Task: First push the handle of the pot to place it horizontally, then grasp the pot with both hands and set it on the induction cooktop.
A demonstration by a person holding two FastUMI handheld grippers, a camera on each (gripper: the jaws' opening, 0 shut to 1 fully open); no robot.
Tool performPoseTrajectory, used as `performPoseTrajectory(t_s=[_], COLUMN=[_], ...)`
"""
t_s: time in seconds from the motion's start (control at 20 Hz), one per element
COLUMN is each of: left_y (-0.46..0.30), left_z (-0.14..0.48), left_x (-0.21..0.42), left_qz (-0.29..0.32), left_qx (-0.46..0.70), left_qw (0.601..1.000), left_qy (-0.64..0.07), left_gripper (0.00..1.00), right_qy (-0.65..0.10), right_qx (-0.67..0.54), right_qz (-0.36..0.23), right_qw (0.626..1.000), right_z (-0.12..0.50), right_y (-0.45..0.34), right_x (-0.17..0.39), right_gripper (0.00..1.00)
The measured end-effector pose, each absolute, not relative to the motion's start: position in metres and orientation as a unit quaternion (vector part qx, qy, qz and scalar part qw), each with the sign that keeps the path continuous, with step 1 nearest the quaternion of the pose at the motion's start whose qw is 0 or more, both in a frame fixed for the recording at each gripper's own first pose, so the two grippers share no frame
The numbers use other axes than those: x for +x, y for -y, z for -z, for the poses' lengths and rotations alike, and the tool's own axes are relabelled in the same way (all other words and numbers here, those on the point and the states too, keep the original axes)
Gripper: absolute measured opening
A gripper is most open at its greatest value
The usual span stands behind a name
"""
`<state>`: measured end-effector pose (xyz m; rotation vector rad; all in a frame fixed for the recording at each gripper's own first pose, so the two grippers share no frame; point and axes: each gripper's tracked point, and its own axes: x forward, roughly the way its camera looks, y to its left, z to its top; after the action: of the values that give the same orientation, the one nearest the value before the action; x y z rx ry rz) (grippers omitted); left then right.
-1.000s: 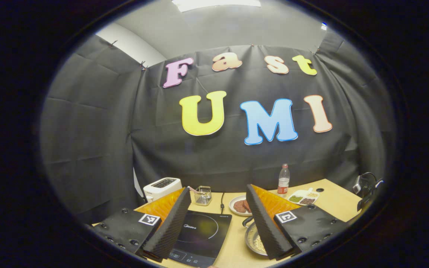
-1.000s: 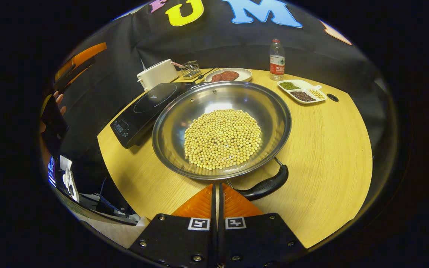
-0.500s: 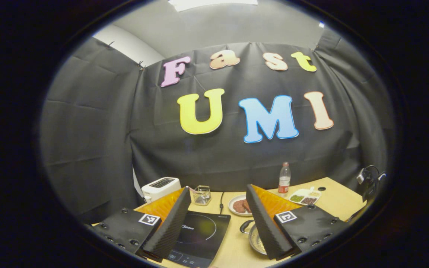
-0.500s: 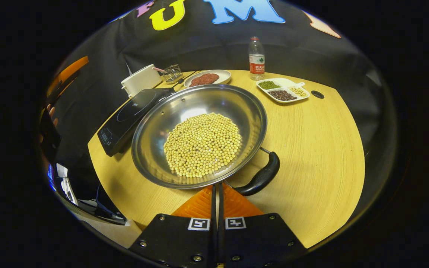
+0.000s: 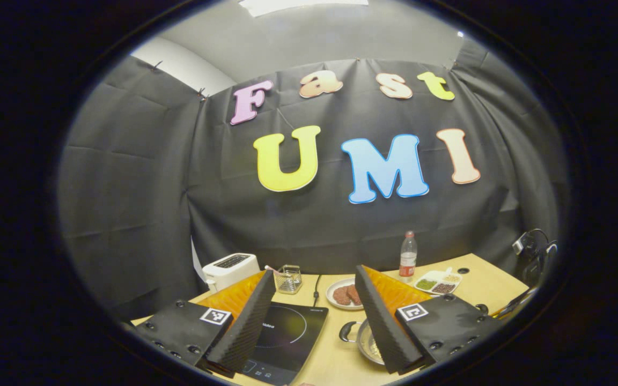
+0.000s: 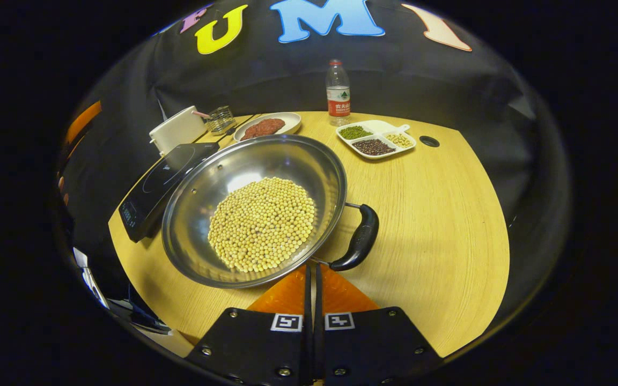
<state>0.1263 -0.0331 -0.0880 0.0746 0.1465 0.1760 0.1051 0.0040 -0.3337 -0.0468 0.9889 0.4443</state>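
round steel pot (image 6: 201, 187) of beans, curved handle (image 6: 360, 239), woodgrain table (image 6: 438, 214).

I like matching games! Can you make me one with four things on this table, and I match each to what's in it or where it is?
Things:
1. pot
2. round plate
3. divided dish
4. water bottle

Descriptions:
A. holds brown patties
B. stands upright at the table's far edge
C. filled with yellow soybeans
D. three compartments: green, dark and pale beans

Pairs: 1-C, 2-A, 3-D, 4-B
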Motion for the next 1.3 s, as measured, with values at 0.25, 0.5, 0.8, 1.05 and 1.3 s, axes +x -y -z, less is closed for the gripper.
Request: performPoseTrajectory(t_s=[0.25, 0.5, 0.8, 1.05, 1.3], left_y=[0.031, 0.034, 0.043, 0.053, 0.066], left_z=[0.099, 0.112, 0.153, 0.194, 0.236], left_x=[0.127, 0.137, 0.16, 0.178, 0.194], left_qz=[-0.088, -0.063, -0.011, 0.022, 0.051], left_qx=[0.036, 0.031, 0.006, 0.009, -0.002], left_qw=[0.992, 0.993, 0.99, 0.984, 0.973], left_qy=[-0.081, -0.092, -0.137, -0.178, -0.225], left_gripper=[0.97, 0.97, 0.97, 0.95, 0.91], right_qy=[-0.425, -0.372, -0.34, -0.338, -0.34], right_qx=[-0.013, 0.028, 0.037, 0.042, 0.042], right_qz=[-0.169, -0.136, -0.093, -0.081, -0.076], right_qw=[0.889, 0.918, 0.935, 0.937, 0.936], right_z=[0.315, 0.28, 0.267, 0.266, 0.271], right_y=[0.006, 0.012, 0.021, 0.02, 0.017], right_x=[0.127, 0.139, 0.149, 0.153, 0.16], right_gripper=[0.01, 0.68, 0.98, 0.98, 0.98])
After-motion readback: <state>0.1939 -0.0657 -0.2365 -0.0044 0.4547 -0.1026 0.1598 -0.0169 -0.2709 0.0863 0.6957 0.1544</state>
